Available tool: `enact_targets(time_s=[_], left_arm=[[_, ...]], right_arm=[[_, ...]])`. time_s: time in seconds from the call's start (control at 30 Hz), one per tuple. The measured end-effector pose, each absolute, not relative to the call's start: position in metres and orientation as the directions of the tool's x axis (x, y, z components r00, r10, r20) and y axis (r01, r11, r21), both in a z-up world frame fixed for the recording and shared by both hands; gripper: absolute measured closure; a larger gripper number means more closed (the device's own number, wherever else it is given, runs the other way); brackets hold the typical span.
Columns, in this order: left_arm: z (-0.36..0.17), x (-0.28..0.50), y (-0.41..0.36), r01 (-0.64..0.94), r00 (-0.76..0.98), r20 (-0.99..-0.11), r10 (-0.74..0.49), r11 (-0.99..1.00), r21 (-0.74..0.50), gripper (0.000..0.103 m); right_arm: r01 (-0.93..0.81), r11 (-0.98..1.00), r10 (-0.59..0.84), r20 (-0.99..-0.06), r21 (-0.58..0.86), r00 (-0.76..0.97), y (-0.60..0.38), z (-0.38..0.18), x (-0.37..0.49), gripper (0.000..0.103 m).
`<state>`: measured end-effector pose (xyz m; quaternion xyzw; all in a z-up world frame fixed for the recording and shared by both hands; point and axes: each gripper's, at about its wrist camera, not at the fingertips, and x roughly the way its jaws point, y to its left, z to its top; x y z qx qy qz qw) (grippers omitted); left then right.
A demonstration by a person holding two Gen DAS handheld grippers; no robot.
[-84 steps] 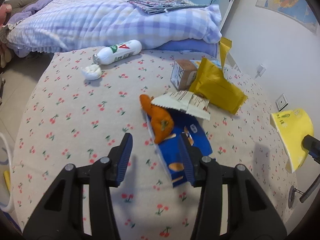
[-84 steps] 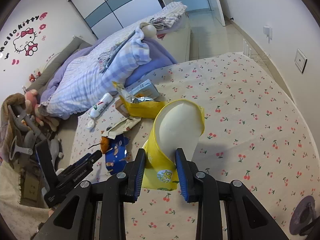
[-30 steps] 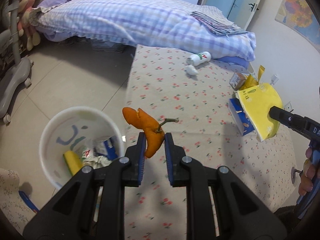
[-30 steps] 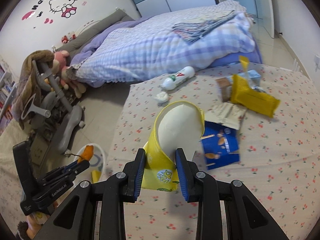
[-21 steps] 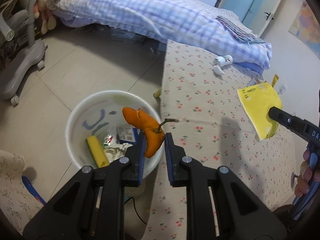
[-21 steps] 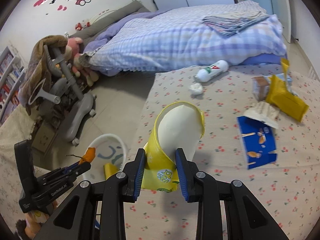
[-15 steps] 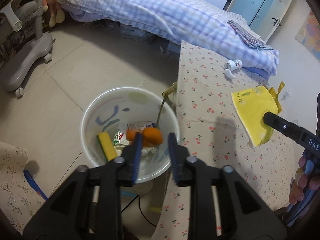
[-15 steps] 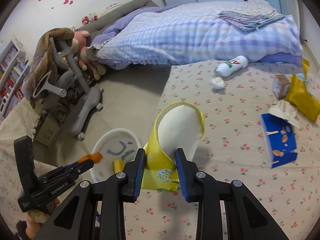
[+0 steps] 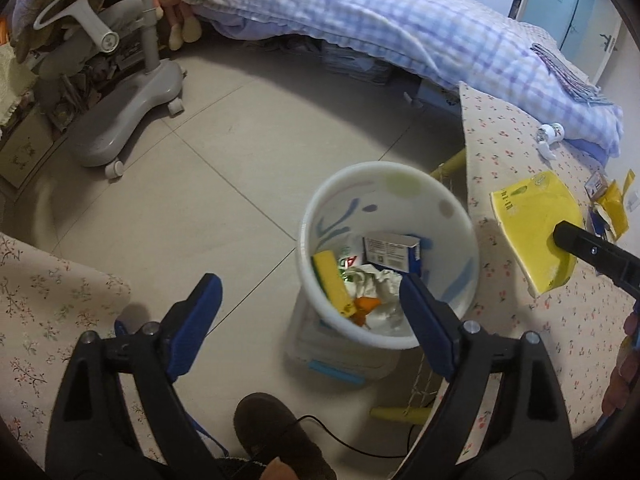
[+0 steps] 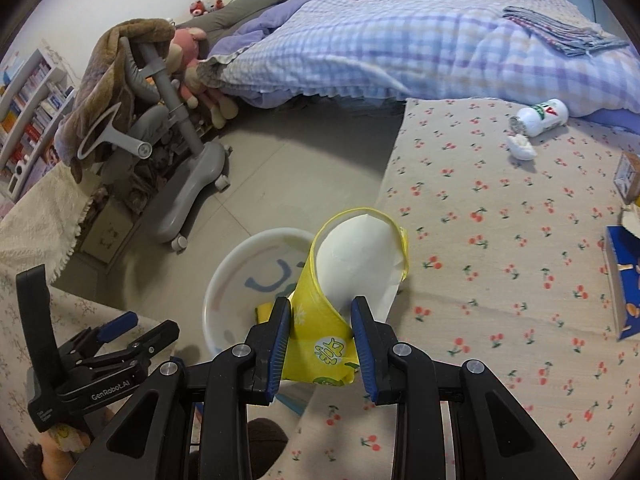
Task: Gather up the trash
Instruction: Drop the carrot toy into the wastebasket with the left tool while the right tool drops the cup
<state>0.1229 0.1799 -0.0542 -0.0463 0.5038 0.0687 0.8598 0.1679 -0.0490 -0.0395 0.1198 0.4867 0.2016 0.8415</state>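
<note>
A white trash bin (image 9: pixel 460 216) stands on the floor beside the cherry-print table (image 10: pixel 500 240); it holds an orange peel (image 9: pixel 366 304), a yellow wrapper, crumpled paper and a blue box. My left gripper (image 9: pixel 310 300) is open and empty above the bin's near rim. My right gripper (image 10: pixel 320 320) is shut on a yellow paper cup (image 10: pixel 352 264), held over the table's edge next to the bin (image 10: pixel 248 264). The cup also shows in the left wrist view (image 9: pixel 536 224).
On the table lie a white bottle (image 10: pixel 542 116), a crumpled tissue (image 10: pixel 522 148), a blue snack box (image 10: pixel 624 280) and a yellow bag (image 9: pixel 612 204). A grey chair base (image 9: pixel 128 116) stands on the floor, a bed (image 10: pixel 400 40) behind. A shoe (image 9: pixel 276 436) is below.
My left gripper carried the orange peel from the table over the bin, opened, and the peel dropped in. My right gripper, still holding the yellow cup, moved toward the bin.
</note>
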Motion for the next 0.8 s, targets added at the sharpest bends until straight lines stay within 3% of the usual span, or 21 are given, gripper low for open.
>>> enact_targets(time_s=[0.33, 0.37, 0.4, 0.47, 0.8], left_arm=[[-0.058, 0.118, 0.201, -0.205, 0.468, -0.880, 0.081, 0.979, -0.019, 0.013], [-0.058, 0.117, 0.202, -0.205, 0.469, -0.880, 0.080, 0.979, -0.020, 0.013], [-0.058, 0.116, 0.202, -0.205, 0.470, -0.879, 0.080, 0.978, -0.021, 0.013], [-0.057, 0.115, 0.204, -0.206, 0.473, -0.878, 0.080, 0.978, -0.022, 0.013], [-0.053, 0.115, 0.192, -0.187, 0.476, -0.877, 0.061, 0.982, -0.033, 0.012]], right_arm=[[-0.281, 0.862, 0.505, -0.759, 0.421, 0.411, -0.006, -0.053, 0.176, 0.068], [-0.292, 0.857, 0.512, -0.756, 0.424, 0.406, -0.003, -0.053, 0.176, 0.062], [-0.296, 0.855, 0.515, -0.756, 0.425, 0.404, -0.001, -0.053, 0.176, 0.045], [-0.290, 0.859, 0.511, -0.749, 0.422, 0.422, -0.001, -0.051, 0.175, 0.030], [-0.247, 0.892, 0.452, -0.766, 0.379, 0.457, -0.031, -0.040, 0.170, 0.028]])
